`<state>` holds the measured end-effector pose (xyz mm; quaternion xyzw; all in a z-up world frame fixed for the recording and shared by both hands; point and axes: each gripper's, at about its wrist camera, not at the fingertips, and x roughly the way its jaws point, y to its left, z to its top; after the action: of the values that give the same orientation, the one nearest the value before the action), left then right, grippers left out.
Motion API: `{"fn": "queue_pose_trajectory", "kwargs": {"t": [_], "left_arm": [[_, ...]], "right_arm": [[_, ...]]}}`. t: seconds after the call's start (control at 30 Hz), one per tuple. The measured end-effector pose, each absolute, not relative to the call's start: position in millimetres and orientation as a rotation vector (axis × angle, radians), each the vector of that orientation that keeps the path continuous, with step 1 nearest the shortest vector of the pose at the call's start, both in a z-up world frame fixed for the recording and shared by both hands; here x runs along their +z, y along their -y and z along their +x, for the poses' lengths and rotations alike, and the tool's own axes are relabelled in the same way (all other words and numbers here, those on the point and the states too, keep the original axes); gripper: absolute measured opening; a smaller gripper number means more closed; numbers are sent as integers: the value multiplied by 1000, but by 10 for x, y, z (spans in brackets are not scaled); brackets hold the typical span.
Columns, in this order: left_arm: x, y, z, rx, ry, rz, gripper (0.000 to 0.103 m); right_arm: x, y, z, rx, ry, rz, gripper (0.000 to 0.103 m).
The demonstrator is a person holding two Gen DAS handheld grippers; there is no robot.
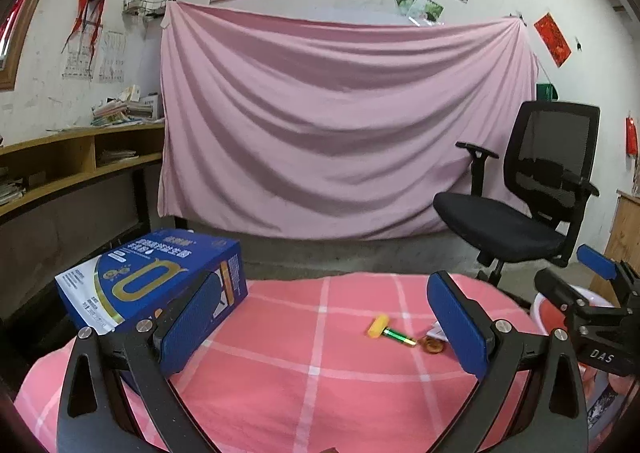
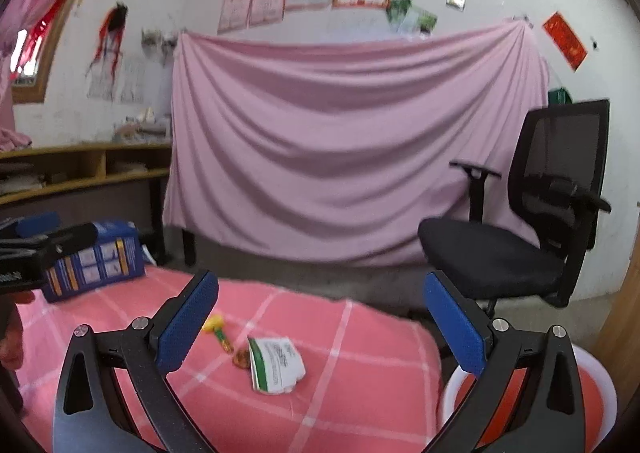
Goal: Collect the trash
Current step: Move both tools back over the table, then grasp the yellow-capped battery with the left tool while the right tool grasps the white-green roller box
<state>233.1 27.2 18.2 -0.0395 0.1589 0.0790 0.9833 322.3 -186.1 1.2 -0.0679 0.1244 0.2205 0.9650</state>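
On the pink checked tablecloth [image 1: 320, 373] lie a yellow piece [image 1: 378, 326], a green battery [image 1: 400, 336], a small brown cap-like item [image 1: 433, 345] and a crumpled white-and-green carton [image 2: 276, 365]. They also show in the right wrist view: yellow piece [image 2: 212, 323], battery [image 2: 224, 341], brown item [image 2: 241, 358]. My left gripper [image 1: 324, 327] is open and empty, above the near table. My right gripper [image 2: 320, 329] is open and empty, above the carton. The right gripper shows in the left wrist view [image 1: 600, 293].
A blue box [image 1: 160, 277] stands at the table's left, also in the right wrist view [image 2: 96, 261]. A red-and-white bin [image 2: 592, 385] sits low to the right of the table. A black office chair [image 1: 532, 193] and a pink sheet [image 1: 340, 125] are behind.
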Motion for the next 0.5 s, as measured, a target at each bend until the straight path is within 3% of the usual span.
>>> {"fn": "queue_pose_trajectory", "kwargs": {"t": [0.23, 0.5], "left_arm": [[26, -357, 2643, 121, -470, -44, 101], [-225, -390, 3079, 51, -666, -46, 101]], "right_arm": [[-220, 1804, 3588, 477, -502, -122, 103], [-461, 1733, 3894, 548, -742, -87, 87]]}}
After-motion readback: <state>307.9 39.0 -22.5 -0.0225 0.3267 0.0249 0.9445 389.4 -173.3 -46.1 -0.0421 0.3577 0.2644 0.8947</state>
